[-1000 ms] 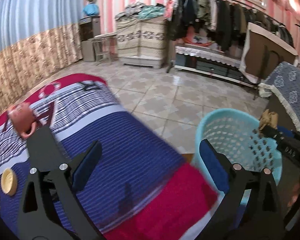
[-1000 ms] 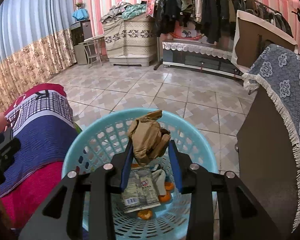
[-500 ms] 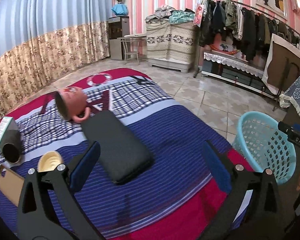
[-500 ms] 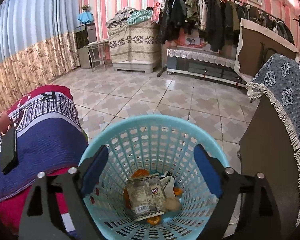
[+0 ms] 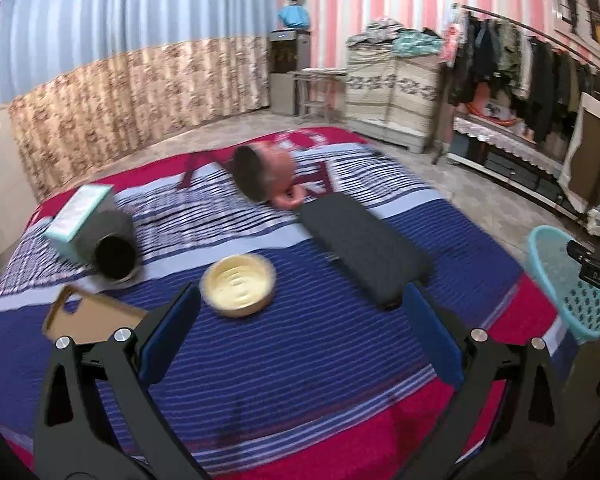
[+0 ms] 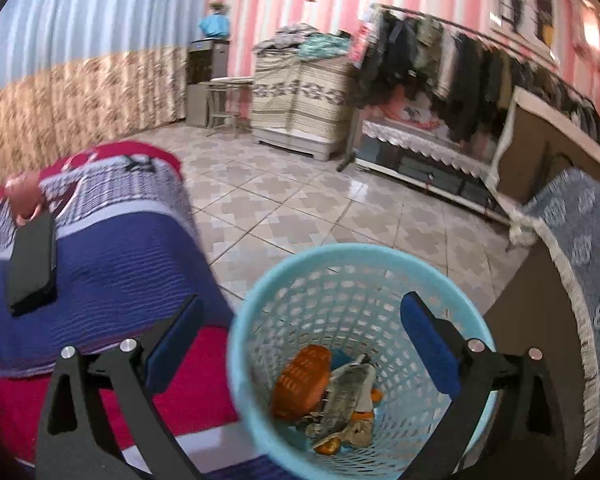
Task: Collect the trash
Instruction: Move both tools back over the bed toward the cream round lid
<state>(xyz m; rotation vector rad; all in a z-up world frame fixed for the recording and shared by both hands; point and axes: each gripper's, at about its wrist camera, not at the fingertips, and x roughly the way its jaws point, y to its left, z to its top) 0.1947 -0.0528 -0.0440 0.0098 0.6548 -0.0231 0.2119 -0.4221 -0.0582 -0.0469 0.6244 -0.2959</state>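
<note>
Brown paper wad dropped: right gripper (image 6: 300, 344), clamped on it a second ago, now gapes empty over the turquoise basket (image 6: 452, 280)
Wrappers and orange peel (image 6: 300, 380) fill its bottom; left gripper (image 5: 300, 340), also spread and empty, has swung toward the bed (image 5: 340, 380), yellow bowl (image 5: 238, 289) at 11 o'clock

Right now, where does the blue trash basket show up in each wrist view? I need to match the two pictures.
Left wrist: the blue trash basket sits at the far right edge, beyond the bed's corner, partly cut off.
Right wrist: the basket fills the lower centre, between the open right gripper fingers, with trash inside.
Shared landmark: the flat black case on the striped bedspread, at the left edge in the right wrist view.
</note>
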